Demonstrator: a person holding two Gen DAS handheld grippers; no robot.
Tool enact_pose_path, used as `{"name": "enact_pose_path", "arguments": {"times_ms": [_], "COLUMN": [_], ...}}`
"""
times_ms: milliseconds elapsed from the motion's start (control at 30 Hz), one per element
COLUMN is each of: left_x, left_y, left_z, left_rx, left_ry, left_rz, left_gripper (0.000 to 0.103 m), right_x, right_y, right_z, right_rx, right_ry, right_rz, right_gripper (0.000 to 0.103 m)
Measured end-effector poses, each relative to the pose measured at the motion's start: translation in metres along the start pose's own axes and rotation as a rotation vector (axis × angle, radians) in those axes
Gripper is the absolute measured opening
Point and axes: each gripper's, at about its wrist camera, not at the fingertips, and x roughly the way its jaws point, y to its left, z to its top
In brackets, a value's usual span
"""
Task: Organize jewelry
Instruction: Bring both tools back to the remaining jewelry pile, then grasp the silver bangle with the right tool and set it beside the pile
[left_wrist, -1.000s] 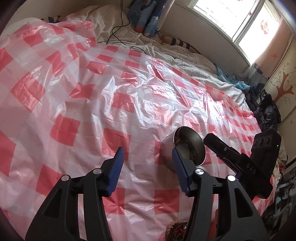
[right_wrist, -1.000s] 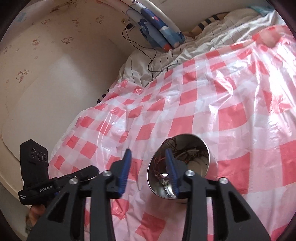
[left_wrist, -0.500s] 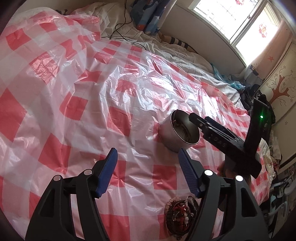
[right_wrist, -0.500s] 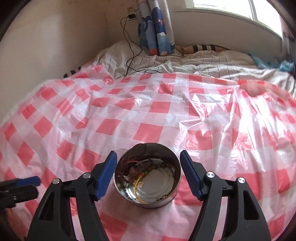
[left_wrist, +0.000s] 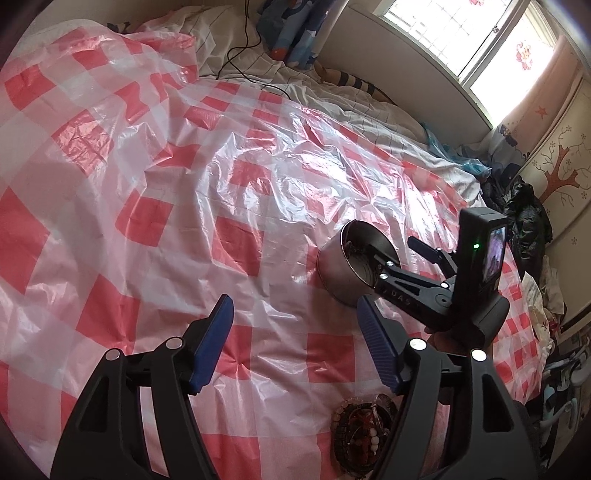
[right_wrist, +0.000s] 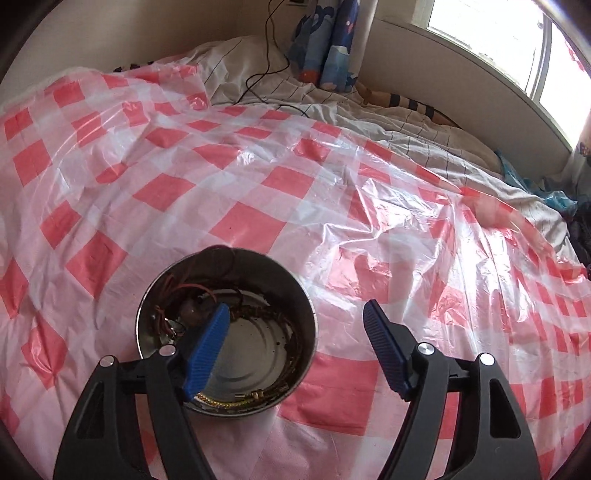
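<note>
A round metal tin stands on the checked sheet, with cords and a gold chain lying inside. My right gripper hovers at the tin with its jaws opening. Its left finger is over the tin's mouth and its right finger is outside, so the tin's right wall lies between them untouched. In the left wrist view the tin sits ahead to the right with the right gripper at it. My left gripper is open over bare sheet. A small dish of beads lies just below its right finger.
A red and white checked plastic sheet covers the bed. Striped bedding, a black cable and a blue patterned cloth lie at the far end under the window. Dark clothes are piled off the bed's right side.
My right gripper rolled level, widened and shifted right, so its left finger now hangs over the tin. My left gripper widened and drew back, bringing the bead dish into view.
</note>
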Motion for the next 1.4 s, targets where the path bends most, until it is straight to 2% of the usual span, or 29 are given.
{"name": "enact_pose_path", "arguments": {"times_ms": [67, 167, 333, 433, 533, 633, 700, 767, 867, 967, 1033, 1067, 1100, 1233, 1333, 1400], "left_x": [-0.002, -0.004, -0.003, -0.006, -0.007, -0.007, -0.005, -0.002, 0.002, 0.008, 0.013, 0.015, 0.016, 0.016, 0.014, 0.012], "left_y": [0.002, 0.002, 0.008, 0.009, 0.005, 0.002, 0.000, -0.006, -0.018, -0.024, -0.026, -0.027, -0.028, -0.028, -0.022, -0.020], "left_z": [-0.001, -0.001, 0.003, 0.005, 0.004, 0.002, 0.000, -0.006, -0.017, -0.027, -0.034, -0.039, -0.043, -0.062, -0.071, -0.072], "left_rx": [-0.009, -0.008, -0.024, -0.026, -0.014, -0.001, 0.017, 0.057, 0.127, 0.137, 0.123, 0.120, 0.118, 0.108, 0.093, 0.094], "left_ry": [-0.003, -0.008, -0.006, -0.013, -0.011, -0.002, 0.018, 0.056, 0.104, 0.151, 0.192, 0.202, 0.210, 0.230, 0.237, 0.236], "left_rz": [-0.004, -0.004, -0.003, -0.007, -0.011, -0.015, -0.024, -0.031, -0.044, -0.088, -0.127, -0.132, -0.131, -0.131, -0.129, -0.120], "left_gripper": [0.067, 0.069, 0.069, 0.069, 0.070, 0.070, 0.070, 0.070, 0.070, 0.070, 0.070, 0.070, 0.070, 0.070, 0.070, 0.070], "right_x": [-0.006, 0.001, 0.035, 0.037, 0.019, -0.019, -0.052, -0.083, -0.119, -0.140, -0.148, -0.152, -0.156, -0.172, -0.165, -0.157], "right_y": [0.000, 0.020, 0.047, 0.040, 0.025, 0.006, -0.008, -0.022, -0.039, -0.046, -0.048, -0.044, -0.039, 0.006, 0.030, 0.037], "right_z": [0.008, 0.021, 0.020, 0.014, 0.013, 0.004, -0.009, -0.028, -0.066, -0.106, -0.126, -0.132, -0.135, -0.131, -0.133, -0.138], "right_rx": [0.019, -0.040, -0.203, -0.214, -0.183, -0.105, -0.029, 0.065, 0.200, 0.292, 0.359, 0.371, 0.354, 0.157, 0.074, 0.047], "right_ry": [-0.030, -0.018, 0.091, 0.113, 0.076, 0.001, -0.052, -0.078, -0.078, -0.048, -0.035, -0.030, -0.033, -0.056, -0.004, 0.040], "right_rz": [0.025, 0.056, -0.008, -0.049, -0.078, -0.076, -0.037, 0.046, 0.184, 0.293, 0.391, 0.436, 0.443, 0.501, 0.495, 0.498], "right_gripper": [0.080, 0.081, 0.083, 0.083, 0.083, 0.084, 0.092, 0.092, 0.093, 0.092, 0.087, 0.076, 0.070, 0.063, 0.061, 0.050]}}
